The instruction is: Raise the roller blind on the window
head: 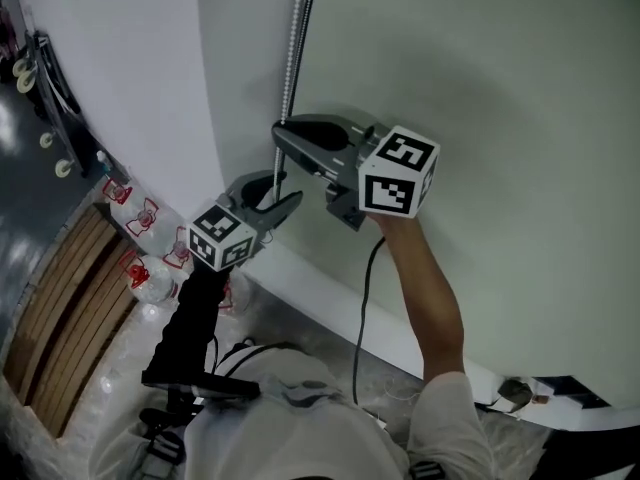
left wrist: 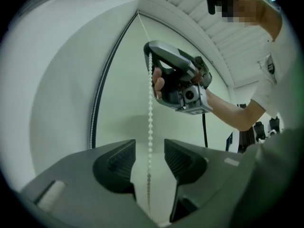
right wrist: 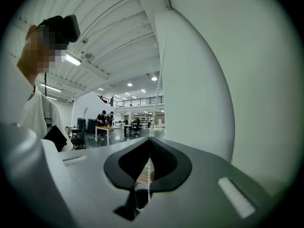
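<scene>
The pale green roller blind (head: 480, 118) hangs down over the window. Its bead chain (head: 293, 58) drops along the blind's left edge. My right gripper (head: 279, 140) is the upper one and is shut on the chain. In the right gripper view the beads (right wrist: 158, 94) run into the closed jaws of the right gripper (right wrist: 150, 145). My left gripper (head: 288, 202) sits just below it. In the left gripper view the white chain (left wrist: 150, 122) hangs free between the left gripper's (left wrist: 149, 151) open jaws, touching neither pad. Above it, the right gripper (left wrist: 151, 51) pinches the same strand.
A white wall and sill (head: 330, 288) border the blind. Several water bottles (head: 150, 273) and wooden slats (head: 60, 318) lie at lower left. A black stand (head: 190, 338) and a cable (head: 360, 318) hang near my body. A second, darker chain strand (left wrist: 97, 108) follows the blind's edge.
</scene>
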